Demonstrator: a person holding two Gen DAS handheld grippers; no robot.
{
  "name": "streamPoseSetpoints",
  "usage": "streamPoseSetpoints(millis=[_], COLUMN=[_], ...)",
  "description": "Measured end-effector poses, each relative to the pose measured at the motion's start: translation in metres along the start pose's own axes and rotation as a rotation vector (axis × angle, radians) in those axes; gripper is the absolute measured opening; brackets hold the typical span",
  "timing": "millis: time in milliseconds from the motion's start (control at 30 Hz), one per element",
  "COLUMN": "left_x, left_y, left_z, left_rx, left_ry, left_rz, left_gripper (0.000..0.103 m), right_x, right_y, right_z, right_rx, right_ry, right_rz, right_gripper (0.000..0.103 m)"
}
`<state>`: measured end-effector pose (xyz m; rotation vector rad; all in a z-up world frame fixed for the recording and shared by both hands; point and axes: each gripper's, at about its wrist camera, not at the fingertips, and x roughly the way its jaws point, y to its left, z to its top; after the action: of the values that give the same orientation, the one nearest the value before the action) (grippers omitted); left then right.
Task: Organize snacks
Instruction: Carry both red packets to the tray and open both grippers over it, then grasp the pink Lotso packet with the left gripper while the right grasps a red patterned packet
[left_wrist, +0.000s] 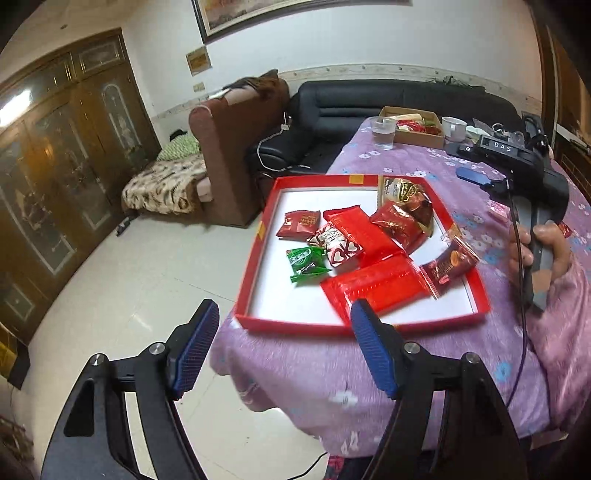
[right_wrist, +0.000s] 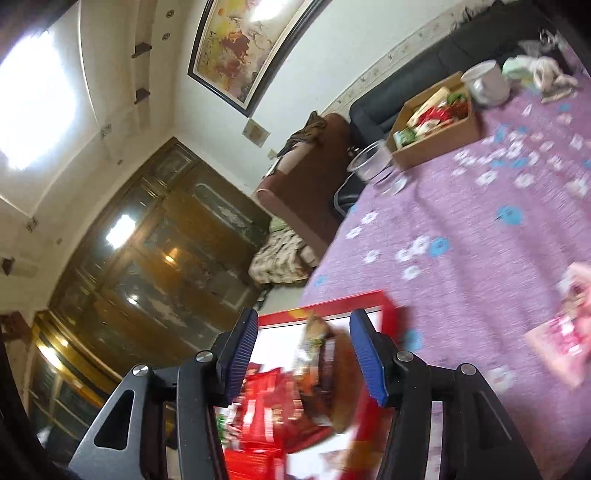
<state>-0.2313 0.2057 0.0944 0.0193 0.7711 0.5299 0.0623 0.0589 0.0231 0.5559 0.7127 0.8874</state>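
Sitting near the front edge of the worktop, which is draped in a purple flowered cloth, a shallow red cardboard tray with a white floor serves as the landmark. Inside it lie a small green wrapped snack, a red-and-white heart-patterned packet, two long red packets, a small red square packet, a gold-and-brown bag and a dark brown packet leaning on the tray's right wall.

Below the tray's near wall, the left gripper hovers with blue pads apart and nothing between them. Right of the tray, a hand in a pink sleeve holds the right gripper; its jaws stand apart above the tray's snacks, gripping nothing.

Well beyond the tray's far wall stand a clear plastic cup, a brown cardboard box of snacks and a white mug.
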Motion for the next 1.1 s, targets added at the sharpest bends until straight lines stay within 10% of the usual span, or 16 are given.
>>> streamPoseSetpoints(millis=[1100], left_x=[-0.027], left_y=[-0.069], left_z=[-0.008], left_rx=[0.167], left_ry=[-0.034], left_rz=[-0.109], left_gripper=[0.074], right_x=[-0.072], right_y=[-0.060], right_z=[0.021], right_rx=[0.035], right_ry=[-0.028], right_rz=[-0.161], right_gripper=[0.059])
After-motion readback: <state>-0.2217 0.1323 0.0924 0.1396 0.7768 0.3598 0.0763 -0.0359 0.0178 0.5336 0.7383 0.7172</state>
